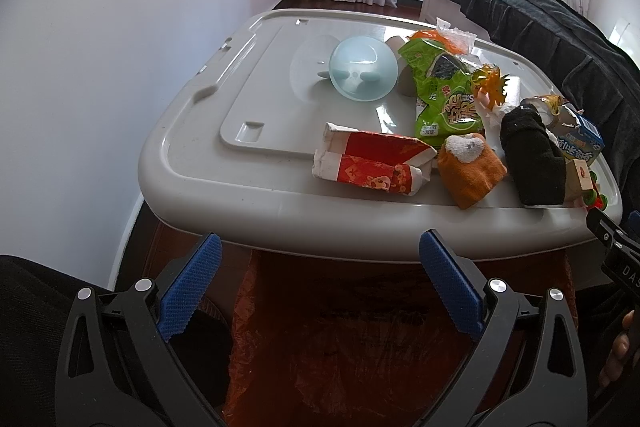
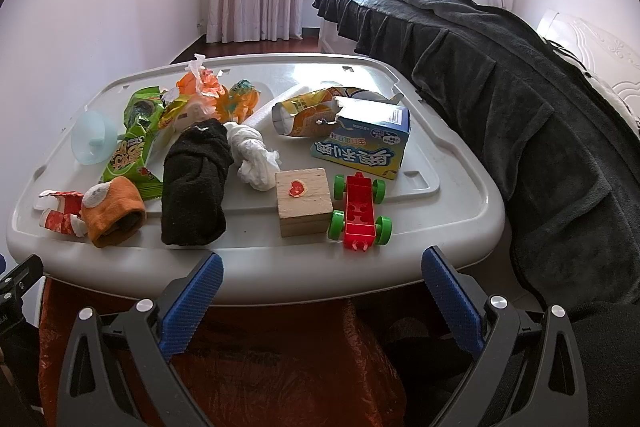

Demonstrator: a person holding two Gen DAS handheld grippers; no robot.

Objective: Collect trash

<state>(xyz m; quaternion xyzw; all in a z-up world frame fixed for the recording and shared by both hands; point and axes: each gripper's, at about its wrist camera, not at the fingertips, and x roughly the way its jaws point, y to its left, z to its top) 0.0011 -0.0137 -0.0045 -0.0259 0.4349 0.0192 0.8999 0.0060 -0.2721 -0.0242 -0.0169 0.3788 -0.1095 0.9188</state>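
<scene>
While both sets of jaws gape empty short of the bench [image 2: 460, 227], we judge nothing collected; next, grasp the tissue [image 2: 256, 157].

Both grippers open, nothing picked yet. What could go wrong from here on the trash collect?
1. Mix-up: the black sock, orange sock, wooden block and toy car lie among the trash; a grab at the crumpled tissue may catch the black sock touching it.
2. The toy car sits at the lid's near edge, on wheels; a nudge may roll it off.
3. The flat green snack wrapper may slip from the right gripper or left gripper.
</scene>
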